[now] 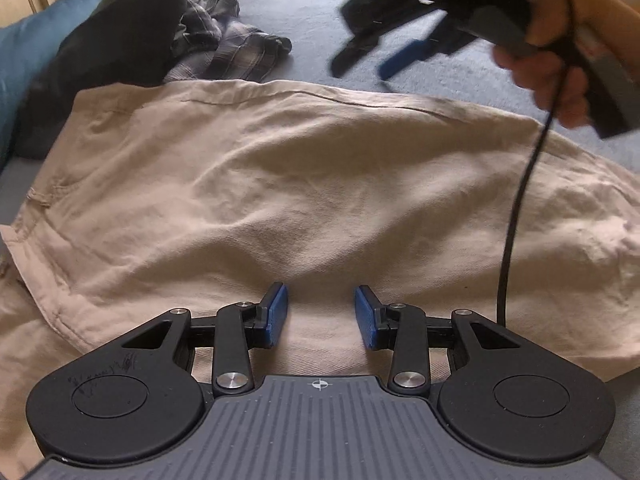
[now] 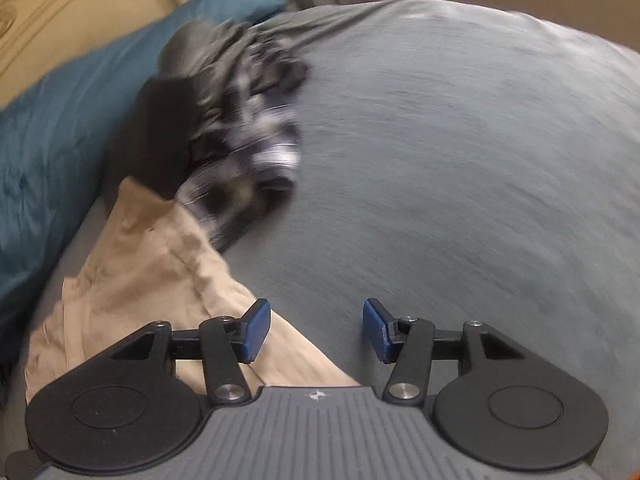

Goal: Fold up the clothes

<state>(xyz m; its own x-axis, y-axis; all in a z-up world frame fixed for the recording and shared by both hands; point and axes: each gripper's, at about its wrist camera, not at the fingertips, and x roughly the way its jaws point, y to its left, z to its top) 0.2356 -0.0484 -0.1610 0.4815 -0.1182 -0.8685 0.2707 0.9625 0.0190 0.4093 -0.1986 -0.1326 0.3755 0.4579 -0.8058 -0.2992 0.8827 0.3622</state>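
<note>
Bedding in grey-blue (image 2: 460, 152) covers the bed and carries everything else; it is the landmark here. Against its far left edge leans a teal pillow (image 2: 60, 128), and behind that stands a cream headboard (image 2: 80, 4). Spread flat on the near part of the bedding lies the beige garment (image 1: 300, 184), creased, with a stitched seam running along its far side and a hem down its left side; in the right wrist view only its corner shows, at the lower left of the bedding. Just beyond the garment's far edge, between it and the pillow, sits a dark folded cloth (image 1: 108, 52), and touching that cloth a crumpled plaid garment (image 1: 232, 48) lies in a heap on the bedding. The left gripper (image 1: 321, 318) hangs over the near middle of the beige garment, its blue pads (image 1: 277, 314) standing apart with bare fabric showing between them and nothing pinched. The right gripper (image 2: 316, 330) is over the bedding at the garment's right corner, jaws apart and empty, one pad above the beige cloth and the other above the grey-blue cover. In the left wrist view that same gripper appears blurred above the bedding's far right, held by a hand (image 1: 552, 72), with a black cable (image 1: 520, 200) trailing down across the beige garment.
</note>
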